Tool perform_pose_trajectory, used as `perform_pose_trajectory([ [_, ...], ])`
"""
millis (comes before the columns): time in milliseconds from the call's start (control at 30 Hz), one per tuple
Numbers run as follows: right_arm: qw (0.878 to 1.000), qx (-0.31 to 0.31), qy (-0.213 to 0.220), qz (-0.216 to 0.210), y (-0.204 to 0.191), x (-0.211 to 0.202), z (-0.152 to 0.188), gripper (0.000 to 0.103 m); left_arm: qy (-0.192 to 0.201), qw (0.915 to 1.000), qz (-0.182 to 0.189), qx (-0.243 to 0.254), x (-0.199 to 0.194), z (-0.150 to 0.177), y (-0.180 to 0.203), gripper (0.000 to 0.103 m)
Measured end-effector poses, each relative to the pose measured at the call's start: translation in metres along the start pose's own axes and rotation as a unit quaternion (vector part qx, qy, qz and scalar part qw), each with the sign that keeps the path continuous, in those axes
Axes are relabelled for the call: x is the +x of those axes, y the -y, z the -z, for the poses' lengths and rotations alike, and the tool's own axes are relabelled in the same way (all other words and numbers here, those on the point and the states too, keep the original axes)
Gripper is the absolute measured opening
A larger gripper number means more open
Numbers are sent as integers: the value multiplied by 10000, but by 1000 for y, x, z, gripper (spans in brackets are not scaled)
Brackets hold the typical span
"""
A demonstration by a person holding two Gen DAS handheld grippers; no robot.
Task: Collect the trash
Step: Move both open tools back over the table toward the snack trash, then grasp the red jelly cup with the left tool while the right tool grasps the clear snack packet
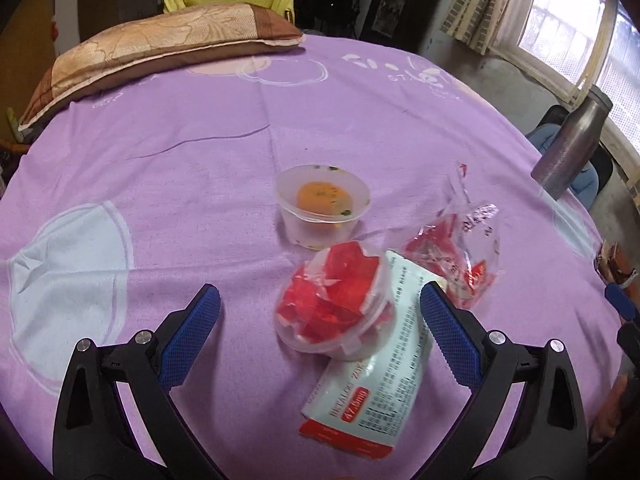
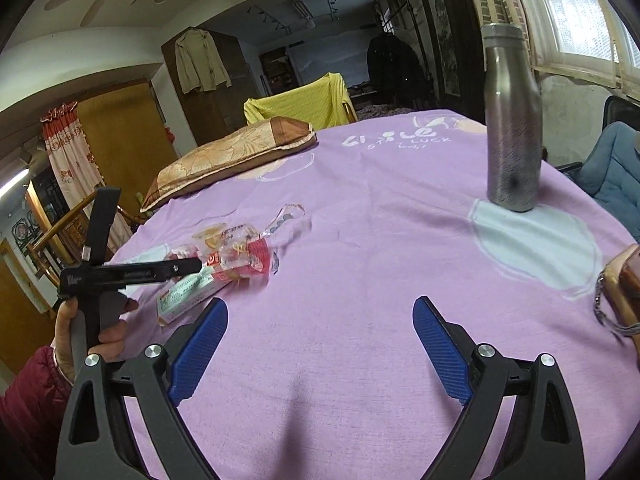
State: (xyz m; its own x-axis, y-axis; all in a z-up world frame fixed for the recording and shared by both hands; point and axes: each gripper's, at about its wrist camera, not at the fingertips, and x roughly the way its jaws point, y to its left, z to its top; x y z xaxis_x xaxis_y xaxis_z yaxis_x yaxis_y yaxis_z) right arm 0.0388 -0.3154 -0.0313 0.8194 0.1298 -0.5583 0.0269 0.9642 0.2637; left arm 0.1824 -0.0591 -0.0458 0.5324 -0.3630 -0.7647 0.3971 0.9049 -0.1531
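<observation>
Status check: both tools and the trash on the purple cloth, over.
Left tool open, straddling the red-filled cup atop the white packet. Right tool open, empty, over bare cloth. Sauce cup and clear wrapper beyond. Nothing blocking.

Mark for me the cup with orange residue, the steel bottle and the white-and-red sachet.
Cup with orange residue (image 1: 322,204): left wrist view, on the orange residue inside.
Steel bottle (image 2: 512,120): right wrist view, mid-body.
White-and-red sachet (image 1: 384,392): left wrist view, printed white face.

Matt purple cloth sheet (image 1: 200,152), glossy clear plastic cups (image 1: 322,200) (crinkly wrapper (image 1: 460,256) too), brushed-metal bottle (image 2: 512,120).
</observation>
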Motion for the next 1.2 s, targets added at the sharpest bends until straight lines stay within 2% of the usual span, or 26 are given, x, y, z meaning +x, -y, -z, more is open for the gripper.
perform_pose_trajectory([
  [100,10000,-58,41,-15,-1,0,0,96,-95,9996,-47,-248,6,-3,-15,97],
  [200,10000,-66,-7,-48,-2,3,-1,96,-114,9982,151,-572,4,-6,-30,97],
  [367,9998,-32,-70,-157,0,5,0,96,-74,9948,63,-1015,-4,-5,-50,97],
  [500,9998,48,-76,-184,3,5,0,96,-42,9935,-59,-1138,-9,-3,-55,97],
  [800,9998,60,-84,-198,4,6,0,96,-67,9961,-261,-835,-5,0,-42,97],
  [967,9998,37,-121,-124,1,8,0,96,-141,9964,-693,-461,3,2,-30,97],
  [1033,9996,-85,-265,-96,-5,14,-1,96,-196,9955,-883,-282,6,3,-25,97],
  [1133,9978,-189,-568,-291,-17,30,-7,96,-271,9929,-1153,-60,12,4,-18,97],
  [1200,9958,-155,-707,-560,-24,41,-13,96,-259,9931,-1140,-92,12,5,-19,97],
])
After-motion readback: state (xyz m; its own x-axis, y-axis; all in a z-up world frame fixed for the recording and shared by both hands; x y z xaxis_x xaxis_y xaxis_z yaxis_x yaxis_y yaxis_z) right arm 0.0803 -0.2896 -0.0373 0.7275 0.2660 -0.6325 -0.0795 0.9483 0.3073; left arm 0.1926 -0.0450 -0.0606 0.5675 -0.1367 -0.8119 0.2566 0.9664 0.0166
